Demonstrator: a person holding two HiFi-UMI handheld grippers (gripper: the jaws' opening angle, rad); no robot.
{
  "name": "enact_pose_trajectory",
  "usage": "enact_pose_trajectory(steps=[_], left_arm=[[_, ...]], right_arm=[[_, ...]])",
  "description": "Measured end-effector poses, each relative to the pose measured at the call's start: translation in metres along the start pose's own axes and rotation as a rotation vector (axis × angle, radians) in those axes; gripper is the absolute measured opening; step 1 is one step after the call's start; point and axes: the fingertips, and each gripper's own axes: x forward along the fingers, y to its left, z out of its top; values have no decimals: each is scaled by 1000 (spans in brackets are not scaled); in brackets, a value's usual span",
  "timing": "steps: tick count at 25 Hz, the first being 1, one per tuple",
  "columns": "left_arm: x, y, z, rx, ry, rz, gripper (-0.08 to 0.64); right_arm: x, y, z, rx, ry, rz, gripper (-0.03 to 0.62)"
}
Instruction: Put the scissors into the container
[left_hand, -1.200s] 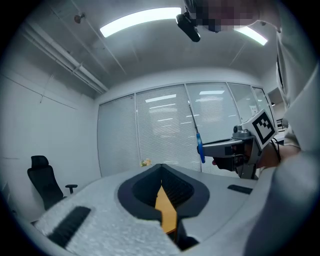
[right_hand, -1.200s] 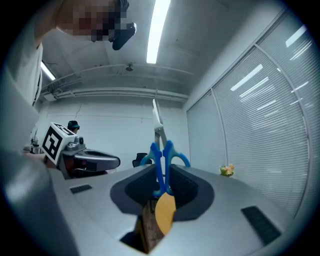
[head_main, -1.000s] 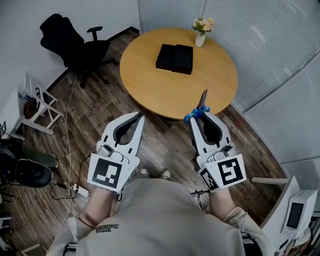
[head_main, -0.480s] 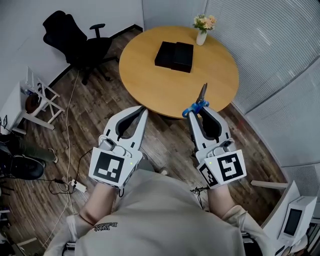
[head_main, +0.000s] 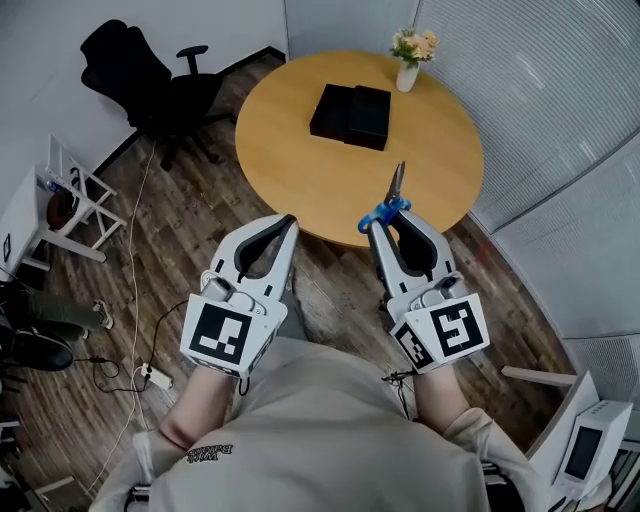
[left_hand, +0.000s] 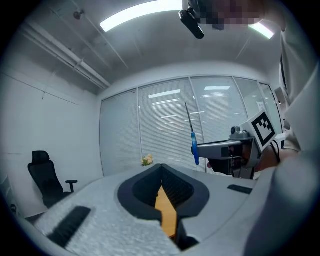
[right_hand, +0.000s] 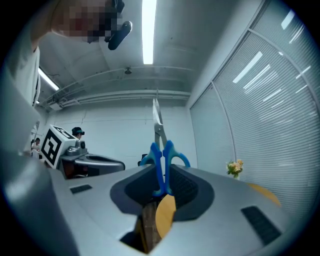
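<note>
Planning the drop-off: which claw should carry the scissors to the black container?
Right. The right claw is shut on the scissors, blades pointing over the table toward the black container. The left claw is shut on nothing.

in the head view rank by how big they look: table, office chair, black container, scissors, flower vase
1. table
2. office chair
3. black container
4. scissors and flower vase look about alike; the scissors are nearer the camera
</note>
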Motion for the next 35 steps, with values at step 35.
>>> enact_pose_trajectory(steps=[35], left_arm=[[261,289,-80,-26,109,-294,21]], right_arm=[[359,-130,-67,31,202,-256,92]])
